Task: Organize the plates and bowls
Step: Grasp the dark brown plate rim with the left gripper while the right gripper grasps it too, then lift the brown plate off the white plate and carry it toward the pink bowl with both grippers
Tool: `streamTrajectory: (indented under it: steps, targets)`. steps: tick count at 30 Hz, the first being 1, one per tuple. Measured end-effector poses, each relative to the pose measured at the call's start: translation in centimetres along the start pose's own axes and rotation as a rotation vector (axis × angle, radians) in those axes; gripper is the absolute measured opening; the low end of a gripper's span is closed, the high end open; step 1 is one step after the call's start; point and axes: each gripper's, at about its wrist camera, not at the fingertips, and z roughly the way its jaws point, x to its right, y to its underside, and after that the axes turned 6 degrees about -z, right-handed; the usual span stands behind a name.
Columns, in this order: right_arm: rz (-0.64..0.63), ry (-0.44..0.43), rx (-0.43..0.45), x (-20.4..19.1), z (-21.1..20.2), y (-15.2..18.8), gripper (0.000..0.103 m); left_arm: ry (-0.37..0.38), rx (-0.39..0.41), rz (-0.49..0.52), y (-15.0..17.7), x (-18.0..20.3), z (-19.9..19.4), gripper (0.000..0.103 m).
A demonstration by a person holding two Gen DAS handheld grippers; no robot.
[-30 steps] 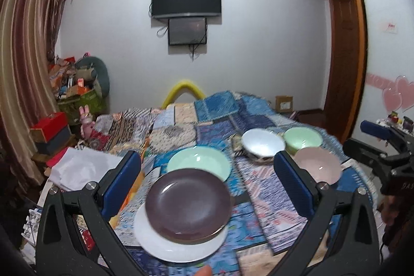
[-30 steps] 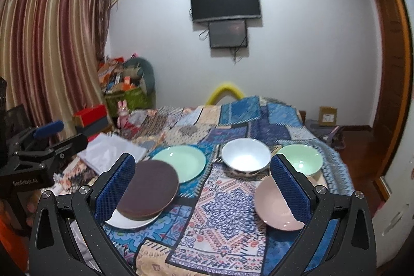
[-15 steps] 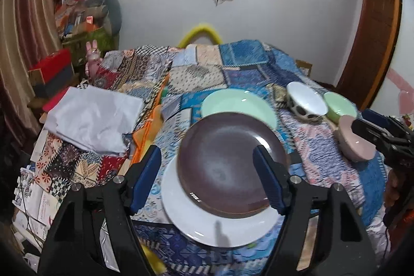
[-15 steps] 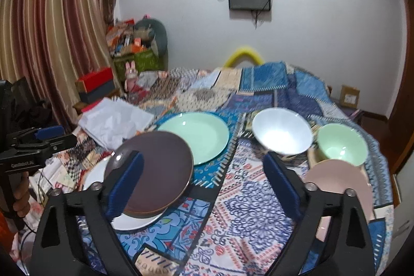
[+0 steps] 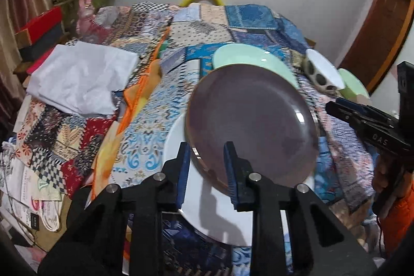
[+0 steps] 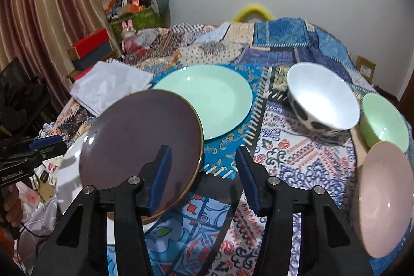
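Note:
A dark brown plate [image 5: 251, 120] lies on a white plate [image 5: 220, 211] on the patchwork-covered table. My left gripper [image 5: 207, 167] is open, its jaws narrowed and straddling the brown plate's near rim without pinching it. A mint green plate [image 6: 207, 97] lies behind. A white spotted bowl [image 6: 320, 100], a green bowl [image 6: 383, 123] and a pink bowl [image 6: 385, 195] stand to the right. My right gripper [image 6: 201, 172] is open and empty, its left finger over the brown plate [image 6: 139, 141], its right finger over the cloth.
A crumpled white cloth [image 5: 82, 76] lies at the table's left. Red and dark boxes [image 6: 90, 48] and clutter stand beyond the left edge by the curtain. The table's near edge drops off below the white plate.
Both grippers moved forward and down toward the plates. The left jaws narrowed and now straddle the brown plate's rim. The right jaws also narrowed.

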Motion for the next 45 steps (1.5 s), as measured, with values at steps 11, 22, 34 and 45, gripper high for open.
streamTrajectory:
  steps: [11,22,34,45]
  targets:
    - [0.015,-0.036,-0.05,0.1,2.5,-0.1,0.036,-0.008,-0.054,-0.009,-0.3,-0.5,2.4,0.027]
    - [0.04,-0.087,-0.086,0.2,3.8,0.2,0.025,0.018,-0.126,-0.04,-0.3,-1.0,4.4,0.021]
    - [0.059,-0.122,-0.082,-0.1,4.5,0.0,0.019,0.054,-0.14,-0.056,-0.8,-1.2,5.4,0.021]
    - [0.009,-0.076,-0.054,0.2,3.4,0.3,0.02,0.057,-0.129,-0.069,-0.3,-0.2,5.5,0.021]
